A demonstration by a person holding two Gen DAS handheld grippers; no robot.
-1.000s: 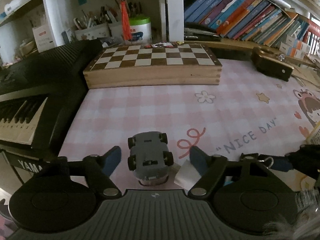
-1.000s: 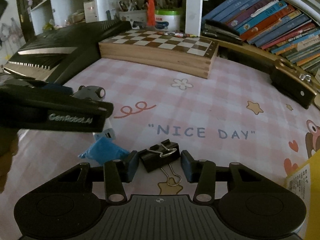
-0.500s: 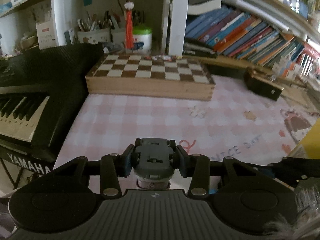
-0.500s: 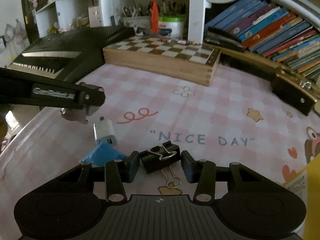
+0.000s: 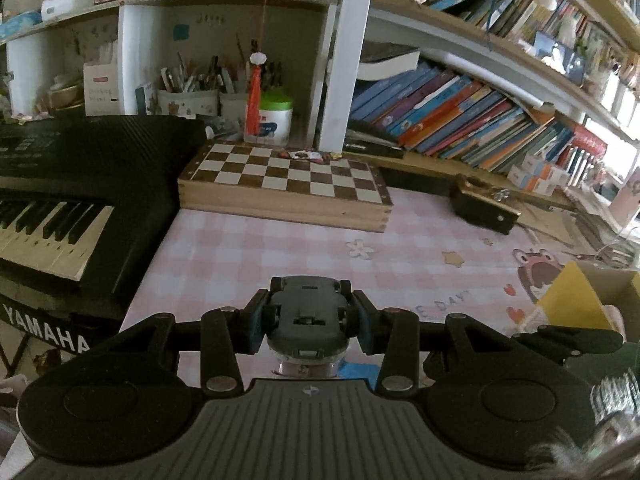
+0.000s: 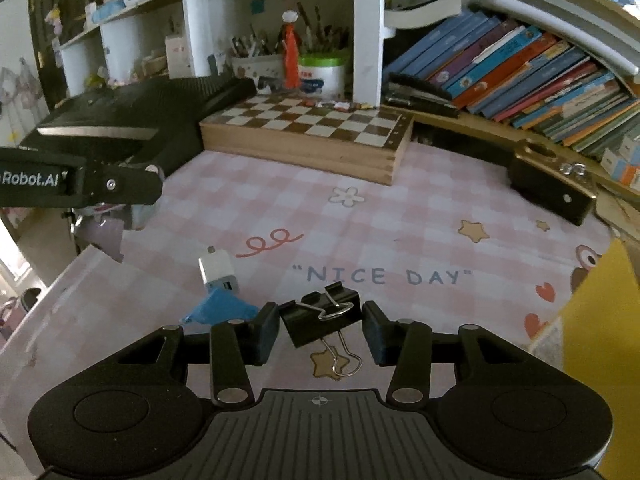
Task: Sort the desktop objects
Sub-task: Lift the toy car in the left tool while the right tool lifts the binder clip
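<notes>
Grip, left: left gripper (image 5: 308, 322) has its jaws clenched on a grey toy car (image 5: 307, 312), pinched across the flanks and wheels so it cannot roll; car is upended, chassis facing the camera, clear of the desk (image 5: 248, 248).
Grip, right: right gripper (image 6: 320, 330) has its jaws clamped on a black binder clip (image 6: 318, 314), taken by the body so the wire handles hang free below, toward 6 o'clock.
Left behind: white charger (image 6: 218, 272) and blue scrap (image 6: 218, 308), touching, lie on the desk at about 10 o'clock from the clip; probably still to be sorted.
Drop-off: yellow box (image 5: 576, 300) at 3 o'clock of the car, its opening partly out of view; likely the bin, hence both loads held aloft.
Mid-desk: bare pink mat, so a carry across looks unobstructed.
Far edge: chessboard (image 5: 284, 184) at 12 o'clock, keyboard (image 5: 80, 184) at 10 o'clock, books (image 5: 460, 120) at 1 o'clock; parked against the shelving, away from the working area.
</notes>
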